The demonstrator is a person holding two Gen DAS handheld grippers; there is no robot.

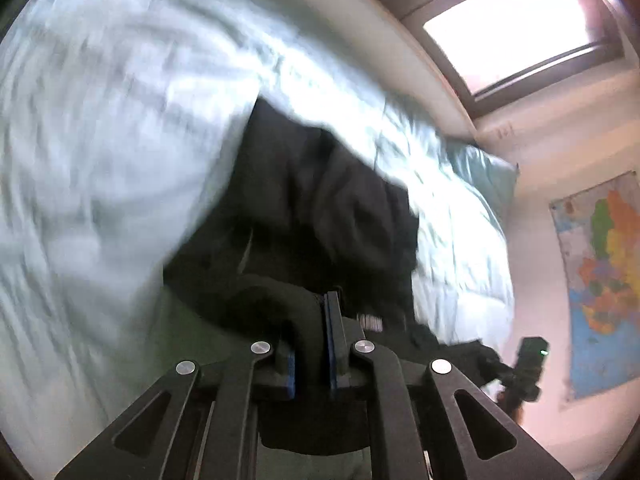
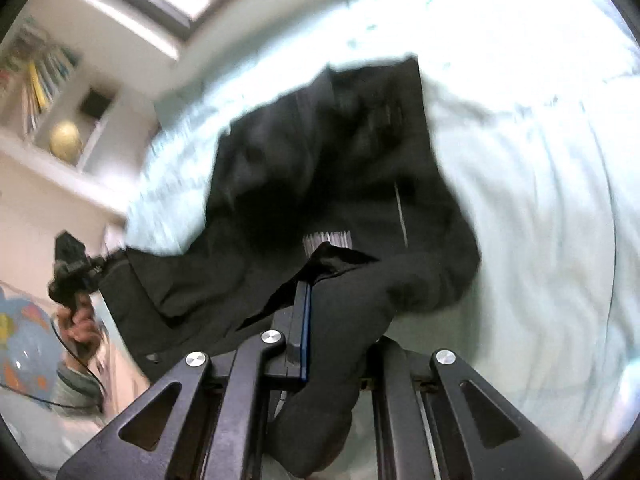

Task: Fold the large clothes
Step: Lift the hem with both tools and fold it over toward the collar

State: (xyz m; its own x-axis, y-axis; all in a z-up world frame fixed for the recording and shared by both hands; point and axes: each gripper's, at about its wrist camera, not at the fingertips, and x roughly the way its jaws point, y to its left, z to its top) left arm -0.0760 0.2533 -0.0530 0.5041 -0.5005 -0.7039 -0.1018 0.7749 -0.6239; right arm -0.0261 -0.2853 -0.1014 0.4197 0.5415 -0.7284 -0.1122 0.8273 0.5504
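We have the black jacket lifted over the pale duvet of the bed; left tongs pinch an edge, right tongs clamp another fold; no fold looks finished, so we judge the task early; the white label is too blurred to read.

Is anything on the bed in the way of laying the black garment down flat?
Nothing visible. Both the left gripper and right gripper are clamped on the black garment, and the pale duvet around it shows nothing else, though blurred.
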